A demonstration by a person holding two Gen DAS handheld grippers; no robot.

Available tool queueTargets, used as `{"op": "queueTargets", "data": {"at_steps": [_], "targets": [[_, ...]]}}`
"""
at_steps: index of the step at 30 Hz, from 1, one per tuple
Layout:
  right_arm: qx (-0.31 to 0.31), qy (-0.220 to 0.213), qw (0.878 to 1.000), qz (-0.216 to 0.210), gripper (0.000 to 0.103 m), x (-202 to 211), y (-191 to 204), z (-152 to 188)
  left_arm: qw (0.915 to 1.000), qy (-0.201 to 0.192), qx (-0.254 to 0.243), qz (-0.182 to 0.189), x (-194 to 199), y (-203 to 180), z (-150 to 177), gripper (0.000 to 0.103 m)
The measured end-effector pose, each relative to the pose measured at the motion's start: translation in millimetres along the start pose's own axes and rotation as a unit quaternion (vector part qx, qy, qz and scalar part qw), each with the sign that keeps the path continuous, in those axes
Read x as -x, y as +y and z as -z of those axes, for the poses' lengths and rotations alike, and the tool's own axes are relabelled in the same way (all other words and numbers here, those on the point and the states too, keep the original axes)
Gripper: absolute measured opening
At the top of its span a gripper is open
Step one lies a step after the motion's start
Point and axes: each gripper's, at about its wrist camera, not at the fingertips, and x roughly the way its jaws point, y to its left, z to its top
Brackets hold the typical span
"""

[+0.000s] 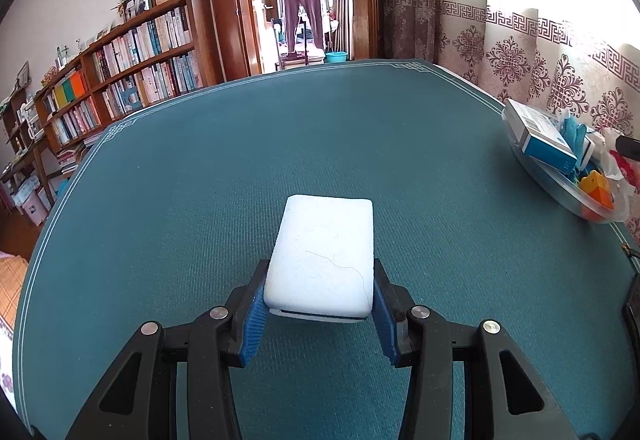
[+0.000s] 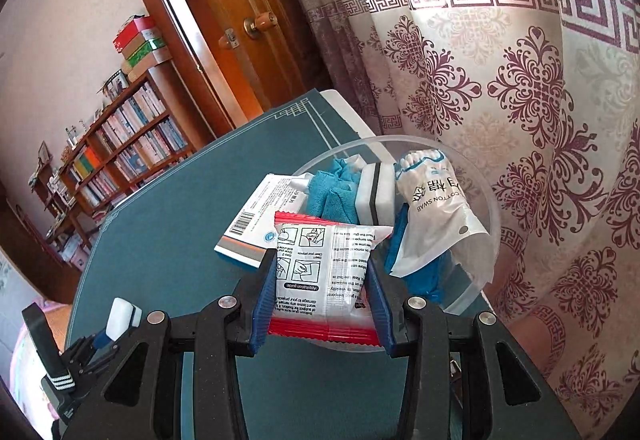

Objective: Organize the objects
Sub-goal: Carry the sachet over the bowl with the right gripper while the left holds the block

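Left gripper [image 1: 319, 310]: clamped on a white sponge [image 1: 322, 256], held over the teal tabletop [image 1: 240, 167].
Right gripper [image 2: 322, 298]: clamped on a red-edged sachet [image 2: 326, 272] at the near rim of the clear bowl [image 2: 486, 199].
Bowl contents: blue cloth [image 2: 334, 195], cotton swab bag [image 2: 434, 215], leaning box [image 2: 256, 228].
Technique: carry the sachet clear of the rim before releasing; keep the grip level.
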Motion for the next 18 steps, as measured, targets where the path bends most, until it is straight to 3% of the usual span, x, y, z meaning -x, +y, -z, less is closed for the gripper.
{"op": "queueTargets", "data": {"at_steps": [18], "targets": [[-0.047,0.032,0.998,-0.003,0.044,-28,-25,7,0.9999,0.006,-0.014,0.002,-1,-6,2,0.049]]}}
